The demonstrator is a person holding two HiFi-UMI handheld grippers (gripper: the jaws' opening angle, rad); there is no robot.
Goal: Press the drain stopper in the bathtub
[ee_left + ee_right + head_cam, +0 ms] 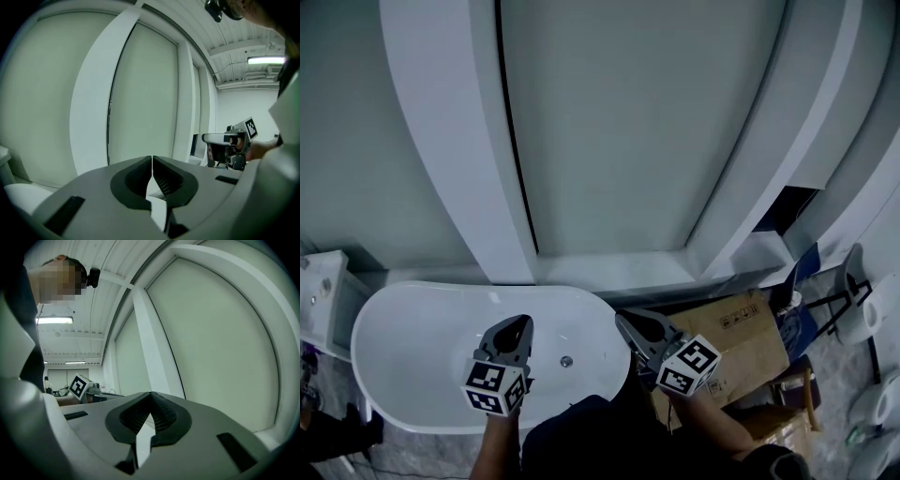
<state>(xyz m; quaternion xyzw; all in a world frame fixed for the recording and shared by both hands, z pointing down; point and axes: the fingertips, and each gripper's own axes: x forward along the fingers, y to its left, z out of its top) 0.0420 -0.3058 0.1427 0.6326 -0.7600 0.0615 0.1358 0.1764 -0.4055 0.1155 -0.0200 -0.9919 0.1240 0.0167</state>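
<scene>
A white oval bathtub [403, 328] lies below me in the head view, with a small round metal drain stopper [566, 361] on its floor. My left gripper [521, 322] hangs over the tub's middle, just left of the stopper, shut with nothing in it. My right gripper [622, 319] is over the tub's right rim, also shut and empty. Both point away at the wall. In the left gripper view the jaw tips [152, 157] meet, and the right gripper [228, 143] shows beyond. In the right gripper view the shut jaws [151, 393] face a pale wall; the tub is hidden.
A cardboard box [741, 337] sits on the floor right of the tub. A white cabinet [323, 291] stands at the left edge. White fixtures [881, 314] and a dark stand [839, 295] crowd the far right. Curved white wall panels [450, 141] rise behind the tub.
</scene>
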